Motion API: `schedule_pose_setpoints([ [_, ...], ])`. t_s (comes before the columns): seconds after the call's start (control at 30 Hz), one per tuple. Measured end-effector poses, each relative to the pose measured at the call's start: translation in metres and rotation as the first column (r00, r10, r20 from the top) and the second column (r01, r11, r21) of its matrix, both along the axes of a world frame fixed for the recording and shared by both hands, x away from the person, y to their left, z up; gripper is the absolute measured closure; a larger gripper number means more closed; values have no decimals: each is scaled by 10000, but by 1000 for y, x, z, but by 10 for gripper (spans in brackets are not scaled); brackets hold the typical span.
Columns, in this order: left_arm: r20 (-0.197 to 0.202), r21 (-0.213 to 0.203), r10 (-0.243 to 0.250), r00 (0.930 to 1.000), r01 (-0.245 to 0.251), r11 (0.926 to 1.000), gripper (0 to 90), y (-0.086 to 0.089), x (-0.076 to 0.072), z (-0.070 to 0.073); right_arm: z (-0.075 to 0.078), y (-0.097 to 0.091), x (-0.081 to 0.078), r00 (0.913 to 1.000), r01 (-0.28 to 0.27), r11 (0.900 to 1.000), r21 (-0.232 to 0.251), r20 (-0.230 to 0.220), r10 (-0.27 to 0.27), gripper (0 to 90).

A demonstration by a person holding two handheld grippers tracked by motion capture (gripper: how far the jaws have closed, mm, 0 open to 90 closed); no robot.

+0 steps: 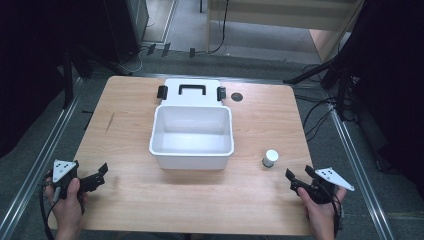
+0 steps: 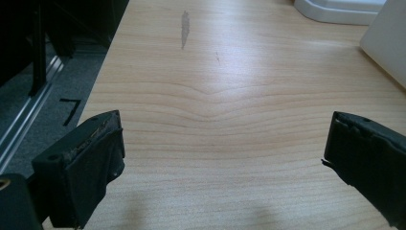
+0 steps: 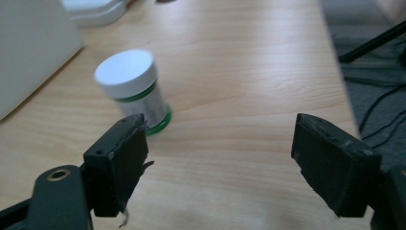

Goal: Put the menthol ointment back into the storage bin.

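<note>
- Both tongs stand wide open and hold nothing: the left tongs (image 1: 102, 172) hover over bare bench (image 1: 125, 200) at the near left corner, and the right tongs (image 1: 298, 176) sit at the near right, aimed at a small bottle (image 1: 270, 158).
- That bottle (white cap, green-banded label) stands upright on the bench, just right of the open white bin (image 1: 192, 136) and apart from it; in the right gripper view it lies just beyond the left-hand jaw, not between the two.
- Behind the bin lies its lid (image 1: 191, 91), flat on the bench, with a black handle.
- Handling, as a judgement: the bottle looks light, rigid and smooth-walled, so it may tip or slide if nudged.
- Best hold: across the labelled body below the cap, jaws level.
</note>
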State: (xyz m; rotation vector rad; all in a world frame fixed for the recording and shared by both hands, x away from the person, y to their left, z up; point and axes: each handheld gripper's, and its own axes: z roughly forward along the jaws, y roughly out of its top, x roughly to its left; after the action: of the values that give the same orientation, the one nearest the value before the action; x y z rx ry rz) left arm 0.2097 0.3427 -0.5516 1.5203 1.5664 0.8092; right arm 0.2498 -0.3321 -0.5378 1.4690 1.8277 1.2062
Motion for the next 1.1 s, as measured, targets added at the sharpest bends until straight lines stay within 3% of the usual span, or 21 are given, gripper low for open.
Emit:
schedule_pose_setpoints([
  [0.1,-109,154,-113,9999,115,9998,5,-1,0,0,7,8,2,9978,-384,9951,-911,-566,334,189],
  [0.27,-5,238,-334,9994,334,9992,5,-3,1,0,24,17,9,9875,-918,9822,-1641,-1419,686,187],
  [0.4,-85,374,-417,9991,420,9984,5,-5,1,0,38,24,18,9672,-1645,9588,-2316,-2286,1107,183],
  [0.5,-145,419,-422,9990,428,9982,6,-5,2,0,46,28,26,9454,-2087,9388,-2740,-3022,1220,177],
  [0.67,-171,397,-365,9992,372,9985,6,-5,2,0,56,36,41,8822,-2998,8930,-3357,-4539,1255,172],
  [0.8,-192,393,-336,9993,343,9986,6,-5,3,0,62,43,51,8275,-3639,8568,-3653,-5491,1174,172],
  [0.83,-198,396,-343,9992,351,9986,5,-5,3,0,63,45,53,8148,-3778,8508,-3652,-5676,1182,172],
  [0.87,-206,405,-345,9992,354,9986,5,-5,3,0,65,47,56,7931,-3963,8435,-3626,-5980,1156,172],
  [0.93,-270,423,-364,9990,375,9984,5,-5,3,0,68,51,62,7742,-4157,8289,-3742,-6239,1066,174],
  [1.0,-288,449,-359,9989,371,9983,6,-5,3,0,71,55,67,7508,-4216,8270,-3719,-6546,884,181],
  [1.07,-293,479,-363,9989,377,9981,5,-5,4,0,72,61,73,7213,-4479,8093,-3800,-6885,760,181],
  [1.1,-294,491,-353,9989,368,9981,6,-6,4,0,73,63,75,7122,-4581,8024,-3824,-6981,739,181],
])
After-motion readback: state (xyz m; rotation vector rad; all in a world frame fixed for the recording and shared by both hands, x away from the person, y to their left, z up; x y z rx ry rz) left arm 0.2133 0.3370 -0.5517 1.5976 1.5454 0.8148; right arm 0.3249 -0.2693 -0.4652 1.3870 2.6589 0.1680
